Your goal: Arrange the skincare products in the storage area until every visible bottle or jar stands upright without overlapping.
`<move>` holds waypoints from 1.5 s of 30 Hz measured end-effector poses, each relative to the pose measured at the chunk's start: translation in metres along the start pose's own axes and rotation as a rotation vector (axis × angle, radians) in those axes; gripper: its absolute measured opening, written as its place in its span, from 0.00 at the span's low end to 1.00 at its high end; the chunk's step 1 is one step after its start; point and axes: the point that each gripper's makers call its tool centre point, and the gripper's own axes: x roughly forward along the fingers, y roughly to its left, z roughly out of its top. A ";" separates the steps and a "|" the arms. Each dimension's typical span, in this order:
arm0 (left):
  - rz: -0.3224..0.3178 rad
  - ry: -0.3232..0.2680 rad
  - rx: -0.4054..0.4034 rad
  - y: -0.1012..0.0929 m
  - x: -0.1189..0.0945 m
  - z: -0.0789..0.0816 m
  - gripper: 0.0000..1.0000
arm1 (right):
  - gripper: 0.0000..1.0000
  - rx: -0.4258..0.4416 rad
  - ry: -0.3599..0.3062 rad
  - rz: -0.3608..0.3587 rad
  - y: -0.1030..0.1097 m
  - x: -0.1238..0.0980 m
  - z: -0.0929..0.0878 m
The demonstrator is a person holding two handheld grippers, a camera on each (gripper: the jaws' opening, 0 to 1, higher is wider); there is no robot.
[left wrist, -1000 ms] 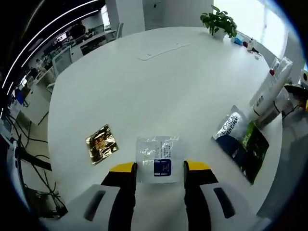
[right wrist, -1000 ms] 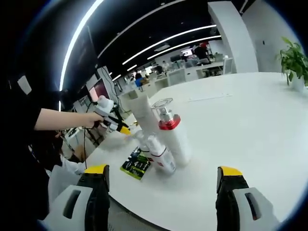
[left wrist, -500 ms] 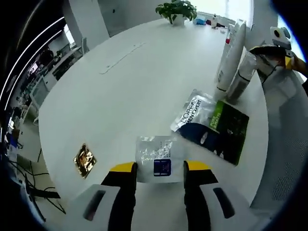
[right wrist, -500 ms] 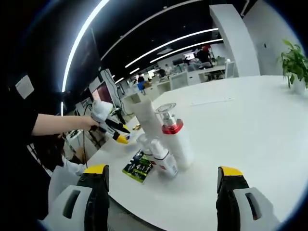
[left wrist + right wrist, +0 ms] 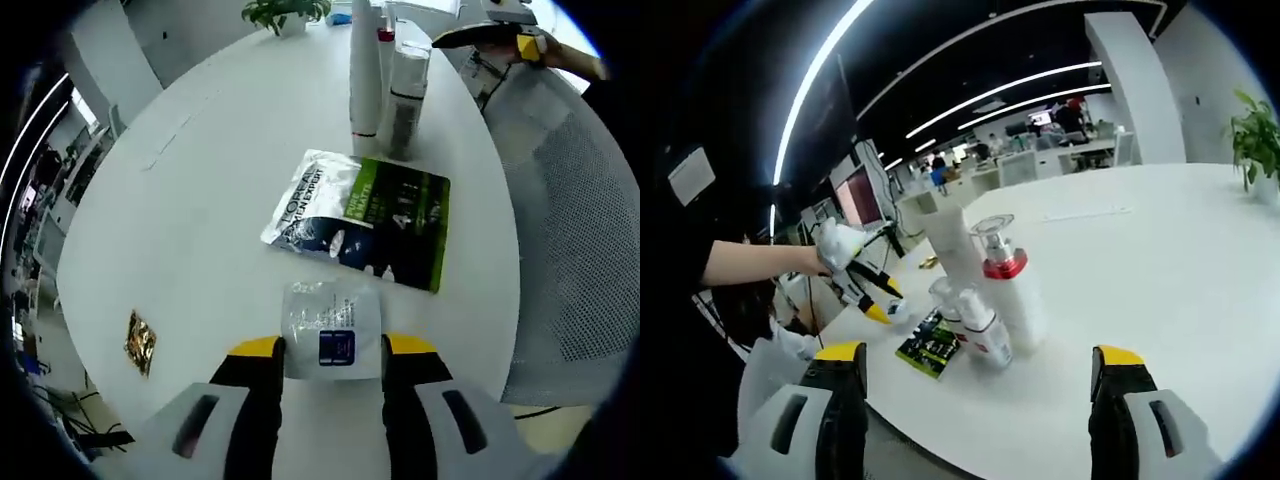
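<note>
One clear packet (image 5: 331,328) is held by the left gripper (image 5: 333,347); the right gripper (image 5: 980,372) is wide open, empty. Three bottles (image 5: 1013,295) are standing beside one flat pouch (image 5: 362,218).

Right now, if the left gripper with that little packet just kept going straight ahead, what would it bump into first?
Probably the flat green-and-silver sachet lying just beyond the small white packet that the left gripper holds. The upright bottles stand farther along; depth is hard to judge here.

The left gripper view looks steeply down from near one edge of the white surface (image 5: 200,180) toward the upright bottles (image 5: 385,75). The right gripper view looks low across the surface (image 5: 1160,270) from the opposite side, sharing those bottles (image 5: 985,290) and the dark sachet (image 5: 930,343).
</note>
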 end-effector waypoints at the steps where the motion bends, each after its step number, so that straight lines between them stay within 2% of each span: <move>1: -0.011 0.001 0.004 -0.001 0.003 -0.004 0.39 | 0.98 -0.001 0.001 0.001 0.000 0.000 0.000; 5: -0.050 0.004 0.024 -0.015 0.008 -0.009 0.39 | 0.98 -0.005 0.006 0.001 0.001 0.000 -0.001; 10: -0.091 0.014 0.106 -0.027 0.012 -0.011 0.39 | 0.98 -0.007 0.015 0.004 0.002 0.000 -0.003; 19: -0.118 0.018 0.144 -0.026 0.017 -0.012 0.38 | 0.98 -0.006 0.023 -0.001 0.000 0.001 -0.004; 25: -0.132 0.059 0.200 -0.030 0.023 -0.018 0.38 | 0.98 -0.006 0.030 -0.006 -0.001 0.002 -0.005; 30: -0.132 0.046 0.197 -0.032 0.024 -0.011 0.38 | 0.98 -0.006 0.034 -0.007 0.000 0.002 -0.006; 45: -0.139 0.046 0.176 -0.031 0.024 -0.010 0.38 | 0.98 -0.005 0.038 -0.010 -0.002 0.002 -0.007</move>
